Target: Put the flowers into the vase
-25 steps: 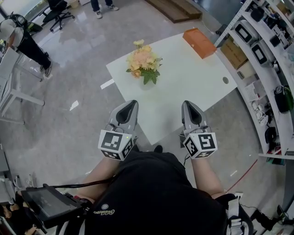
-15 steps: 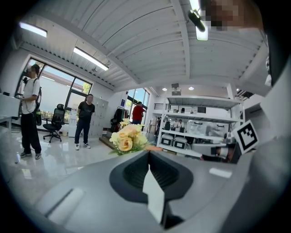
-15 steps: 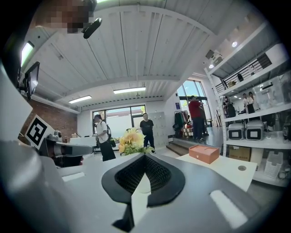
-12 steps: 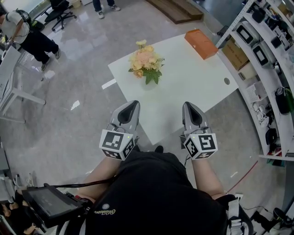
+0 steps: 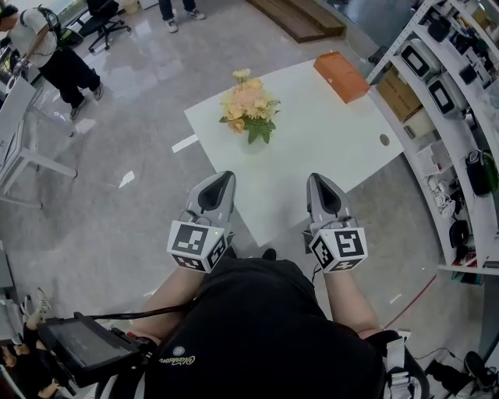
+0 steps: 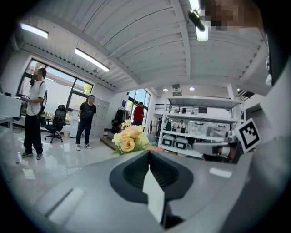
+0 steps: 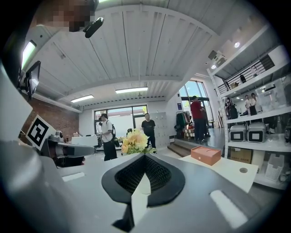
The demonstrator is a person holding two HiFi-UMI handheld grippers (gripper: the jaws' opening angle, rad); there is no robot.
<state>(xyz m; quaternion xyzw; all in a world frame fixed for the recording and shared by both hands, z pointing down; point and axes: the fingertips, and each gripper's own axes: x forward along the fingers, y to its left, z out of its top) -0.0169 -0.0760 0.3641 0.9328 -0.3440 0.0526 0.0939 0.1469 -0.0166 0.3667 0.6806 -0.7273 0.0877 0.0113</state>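
No way to see what the flowers [image 5: 248, 105] stand in: from the head view the blooms cover it, and in the gripper views the left gripper [image 6: 148, 153] and the right gripper [image 7: 144, 155] block everything under the blooms. Shelves [image 5: 468, 78] run off the right edge, somebody [image 5: 175, 9] up top is cut off at the legs, and that little round thing [image 5: 383, 137] on the desk [image 5: 327, 156] is too small to tell

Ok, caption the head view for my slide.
Left tool and right tool, both shut, before a table with flowers and an orange box.
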